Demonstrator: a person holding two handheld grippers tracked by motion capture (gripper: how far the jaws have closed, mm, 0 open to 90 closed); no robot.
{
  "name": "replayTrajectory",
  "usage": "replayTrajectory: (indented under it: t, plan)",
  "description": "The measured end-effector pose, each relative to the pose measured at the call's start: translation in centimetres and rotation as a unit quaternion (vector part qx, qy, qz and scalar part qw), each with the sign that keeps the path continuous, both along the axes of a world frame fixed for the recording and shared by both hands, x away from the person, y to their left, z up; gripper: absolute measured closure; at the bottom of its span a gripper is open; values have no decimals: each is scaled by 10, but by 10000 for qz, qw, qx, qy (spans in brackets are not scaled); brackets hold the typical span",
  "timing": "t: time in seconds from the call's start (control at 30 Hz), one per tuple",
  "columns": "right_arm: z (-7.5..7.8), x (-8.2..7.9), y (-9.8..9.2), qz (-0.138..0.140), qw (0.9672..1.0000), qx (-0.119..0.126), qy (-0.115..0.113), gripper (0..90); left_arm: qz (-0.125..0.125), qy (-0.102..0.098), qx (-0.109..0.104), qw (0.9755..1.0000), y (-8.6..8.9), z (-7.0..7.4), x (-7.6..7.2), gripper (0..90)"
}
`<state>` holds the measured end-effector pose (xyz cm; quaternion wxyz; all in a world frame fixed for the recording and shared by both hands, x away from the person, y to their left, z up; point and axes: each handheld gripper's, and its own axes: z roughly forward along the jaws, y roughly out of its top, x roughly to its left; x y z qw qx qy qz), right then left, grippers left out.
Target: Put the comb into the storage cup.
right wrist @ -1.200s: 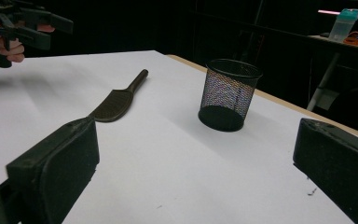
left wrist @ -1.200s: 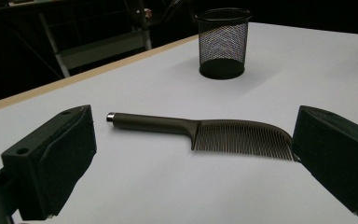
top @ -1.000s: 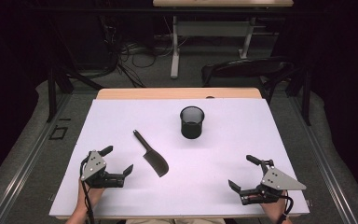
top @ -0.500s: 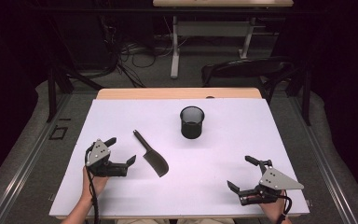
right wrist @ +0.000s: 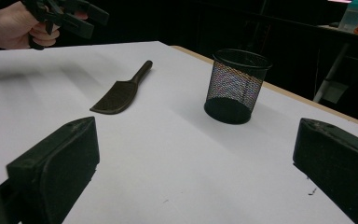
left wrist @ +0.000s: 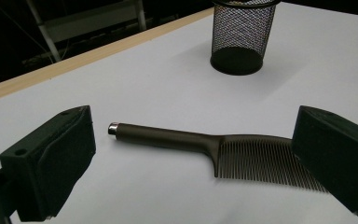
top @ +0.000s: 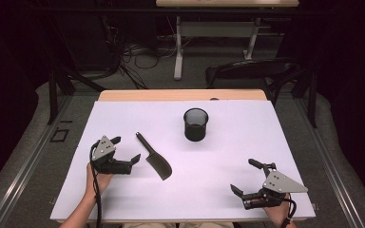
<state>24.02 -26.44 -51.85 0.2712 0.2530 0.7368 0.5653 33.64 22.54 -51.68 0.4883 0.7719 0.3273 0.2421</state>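
Now, at the table, we see two hand-held grippers and a comb on a white sheet.

Right gripper (top: pixel 248 178): nearest us at the sheet's near right corner; jaws spread wide, holding nothing, well apart from everything else.

Left gripper (top: pixel 125 149): held low over the sheet by the left hand (top: pixel 95 178), pointing right at the comb; jaws spread wide, nothing between them yet, the comb just beyond their tips.

Comb (left wrist: pixel 214 147): dark, with a long round handle ending in a small pale cap and a broad blade of fine teeth; it lies flat on the white sheet (top: pixel 218 161), handle pointing away from us and leftward, teeth end nearer us.

Mesh cup (top: pixel 196 124): black wire, upright, farther back towards the sheet's middle, well apart from the comb; we see nothing inside it through the mesh.
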Motion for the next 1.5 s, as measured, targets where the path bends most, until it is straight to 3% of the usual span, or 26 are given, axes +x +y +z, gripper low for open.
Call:
replayTrajectory:
  t: [0.17,0.7,1.27,1.5]
  plan:
    - [-1,1,0,3,10000,-22,18,0,45,56,94,9999,0,2,-1,0]
    - [0,1,1,18,10000,-26,4,0,66,138,139,9998,-8,13,28,0]
    - [0,0,2,50,10000,-41,-19,0,154,350,496,9980,-20,24,58,0]
    - [0,0,0,40,10000,-22,-27,0,285,357,647,9969,-26,25,69,231]
